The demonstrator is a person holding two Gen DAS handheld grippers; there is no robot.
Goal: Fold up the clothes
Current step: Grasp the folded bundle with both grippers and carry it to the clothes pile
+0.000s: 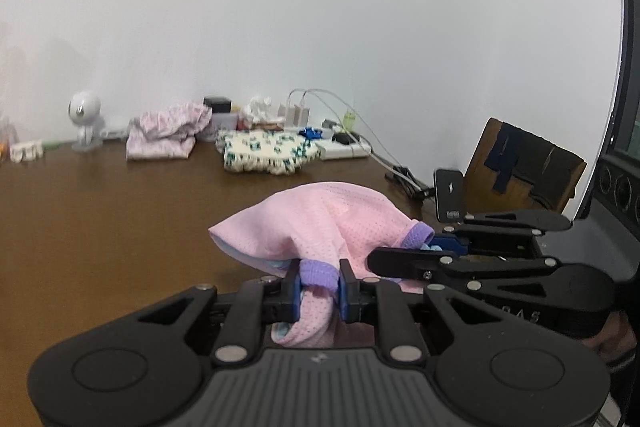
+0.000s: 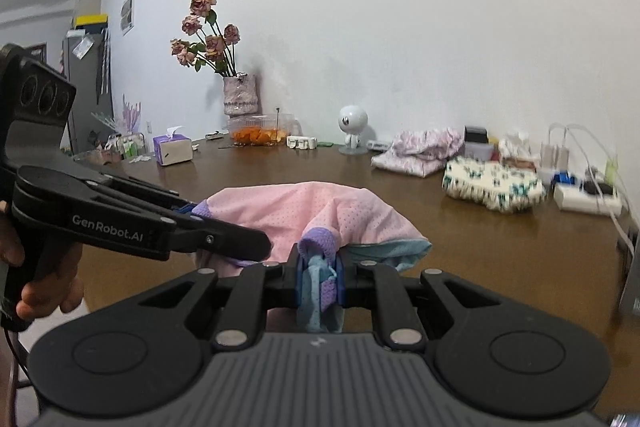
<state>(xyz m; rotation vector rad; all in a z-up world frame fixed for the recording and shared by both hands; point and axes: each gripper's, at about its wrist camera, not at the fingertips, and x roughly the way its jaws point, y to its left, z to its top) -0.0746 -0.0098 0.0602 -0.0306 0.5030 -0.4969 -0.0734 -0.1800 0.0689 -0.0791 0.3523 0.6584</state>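
— Garment first: where is the pink perforated mesh garment with lilac trim and a pale blue lining (image 1: 316,223) to be found?

— It is held up off the brown wooden bench (image 1: 100,219), bunched between the two tools. Its lilac hem is pinched in the left gripper (image 1: 319,287), whose fingers (image 1: 294,291) are closed to a narrow gap on the cloth. A wad of lilac and blue fabric is clamped the same way in the right gripper (image 2: 320,287).

— How much of the folding can be judged done?

— Very little on this piece, it is thought. No flat fold is shown; the cloth hangs in a loose hump, so spreading, folding and setting down appear to be left. Two other pieces at the back of the bench, a pale pink printed cloth (image 1: 168,131) and a cream knitted piece with teal specks (image 1: 268,151), are seen lying in low heaps; whether they have been folded cannot be told.

— Is any writing legible?

— "GenRobot.AI" is read in white on the side of the left tool in the right wrist view. Faint raised letters are seen on the right tool in the left wrist view, but they cannot be made out in full. A small dark phone-like device (image 1: 450,195) carries a mark too small to read.
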